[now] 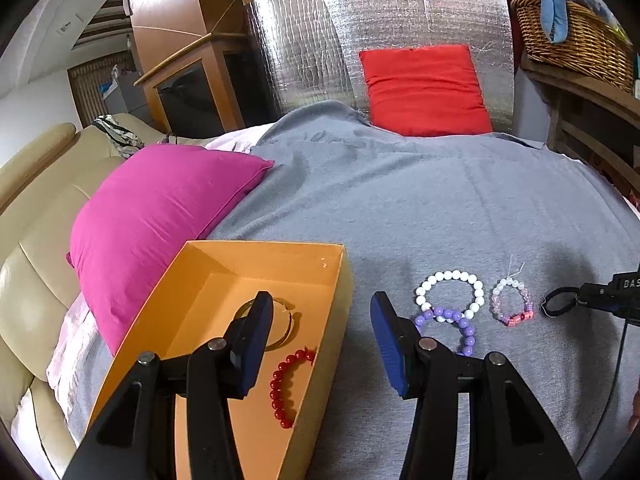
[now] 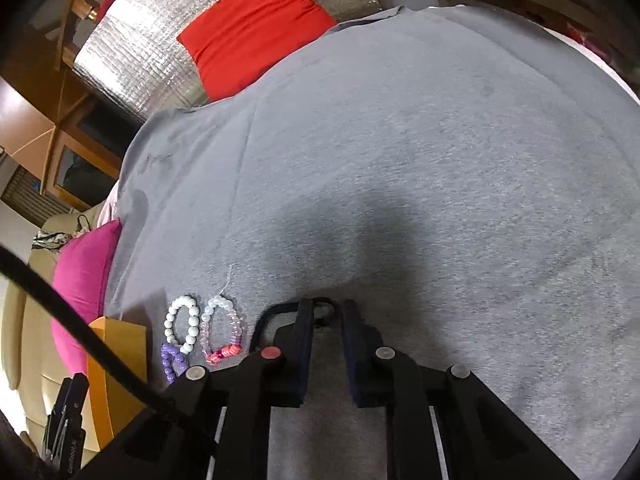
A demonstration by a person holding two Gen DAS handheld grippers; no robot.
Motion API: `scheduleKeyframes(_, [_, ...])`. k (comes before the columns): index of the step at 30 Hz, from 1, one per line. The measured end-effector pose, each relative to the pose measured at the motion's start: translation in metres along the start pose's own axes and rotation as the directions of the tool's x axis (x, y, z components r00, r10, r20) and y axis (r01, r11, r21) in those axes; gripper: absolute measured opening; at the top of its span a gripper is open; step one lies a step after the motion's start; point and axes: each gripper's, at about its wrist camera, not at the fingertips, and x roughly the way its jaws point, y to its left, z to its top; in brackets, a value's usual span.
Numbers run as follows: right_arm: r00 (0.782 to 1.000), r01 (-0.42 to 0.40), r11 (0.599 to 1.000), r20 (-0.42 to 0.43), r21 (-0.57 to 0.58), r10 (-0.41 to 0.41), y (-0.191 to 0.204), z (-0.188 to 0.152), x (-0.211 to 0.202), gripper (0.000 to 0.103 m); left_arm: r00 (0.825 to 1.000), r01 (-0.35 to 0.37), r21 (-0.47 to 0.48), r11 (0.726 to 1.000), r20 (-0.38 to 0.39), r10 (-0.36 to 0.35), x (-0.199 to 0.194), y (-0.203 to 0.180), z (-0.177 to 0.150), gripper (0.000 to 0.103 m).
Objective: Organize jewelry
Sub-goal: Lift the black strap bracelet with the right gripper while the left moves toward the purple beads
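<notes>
Right gripper (image 2: 325, 312) jaws pinch black bracelet (image 2: 276, 312).

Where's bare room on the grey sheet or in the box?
Free: grey sheet between the beaded bracelets and red cushion; orange cardboard box far end, beyond the gold bangle and red bead bracelet. Crowded: white, purple and pink bracelets right of it.
</notes>
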Motion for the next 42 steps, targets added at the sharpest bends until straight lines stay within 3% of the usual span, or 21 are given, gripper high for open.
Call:
scheduleKeyframes(9, [1.0, 0.008, 1.0, -0.021, 0.018, -0.008, -0.026, 0.003, -0.01, 0.015, 1.0, 0.009, 0.019, 1.0, 0.017, -0.01, -0.003, -0.016, 0.002, 0.051])
scheduleKeyframes(16, [0.994, -0.086, 0.992, -0.063, 0.096, 0.092, -0.03, 0.006, -0.004, 0.023, 1.0, 0.024, 0.045, 0.999, 0.02, -0.025, -0.003, -0.03, 0.001, 0.051])
scheduleKeyframes(19, [0.994, -0.083, 0.992, -0.068, 0.097, 0.09, -0.023, 0.006, 0.001, 0.024, 1.0, 0.026, 0.043, 0.999, 0.014, -0.027, -0.002, -0.028, 0.0, 0.051])
scheduleKeyframes(23, [0.992, -0.107, 0.986, -0.053, 0.131, 0.114, -0.016, 0.006, 0.006, 0.048, 1.0, 0.031, 0.025, 0.999, 0.002, -0.031, -0.001, -0.022, -0.001, 0.052])
scheduleKeyframes(28, [0.996, -0.09, 0.989, -0.01, 0.116, 0.092, 0.001, 0.006, 0.012, 0.05, 0.999, 0.033, 0.02, 0.999, -0.004, -0.033, 0.001, -0.017, -0.002, 0.052])
scheduleKeyframes(32, [0.998, -0.055, 0.996, 0.015, 0.074, 0.054, 0.015, 0.006, 0.019, 0.038, 0.999, 0.034, 0.016, 0.999, -0.007, -0.033, 0.002, -0.013, -0.002, 0.051])
scheduleKeyframes(35, [1.0, -0.026, 0.999, 0.014, 0.022, 0.025, 0.024, 0.004, 0.023, 0.019, 0.999, 0.041, 0.005, 0.999, -0.009, -0.041, 0.003, -0.011, -0.003, 0.052])
scheduleKeyframes(37, [1.0, -0.025, 1.0, 0.006, 0.002, 0.025, 0.026, 0.003, 0.024, 0.016, 0.998, 0.061, -0.005, 0.998, -0.01, -0.061, 0.004, -0.01, -0.002, 0.052])
scheduleKeyframes(39, [1.0, -0.021, 1.0, -0.001, -0.006, 0.021, 0.025, 0.004, 0.024, 0.009, 0.993, 0.114, -0.019, 0.993, -0.011, -0.114, 0.003, -0.012, -0.001, 0.052])
scheduleKeyframes(42, [1.0, -0.023, 1.0, -0.013, -0.007, 0.023, 0.02, 0.004, 0.024, 0.009, 0.969, 0.248, -0.034, 0.968, -0.014, -0.249, 0.002, -0.019, 0.0, 0.051])
